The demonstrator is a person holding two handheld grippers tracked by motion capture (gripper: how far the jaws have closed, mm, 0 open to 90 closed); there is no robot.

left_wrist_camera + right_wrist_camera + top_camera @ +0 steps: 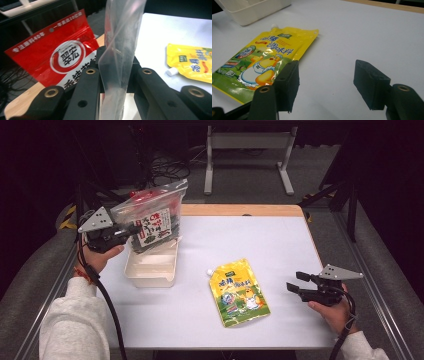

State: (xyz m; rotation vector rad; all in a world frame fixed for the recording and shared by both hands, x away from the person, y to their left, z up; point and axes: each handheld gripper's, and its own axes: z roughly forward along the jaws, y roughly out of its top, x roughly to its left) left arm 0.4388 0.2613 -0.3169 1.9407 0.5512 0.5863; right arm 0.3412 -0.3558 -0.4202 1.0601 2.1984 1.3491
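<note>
Left gripper (134,231) is clamped on the clear bag (150,215), hanging upright directly above the tray (150,270). Right gripper (292,282), jaws apart and empty, sits just right of the yellow pouch (238,292).

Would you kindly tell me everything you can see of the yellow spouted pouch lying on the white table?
The glossy yellow plastic pouch lies flat, face up, on the white table, apart from the cream tray. Its front shows a cartoon chick in an apron, green artwork and Chinese lettering. A white capped spout sits at its far left corner, and the pouch looks sealed. Nothing grips it: the right claw hovers open beside it.
</note>
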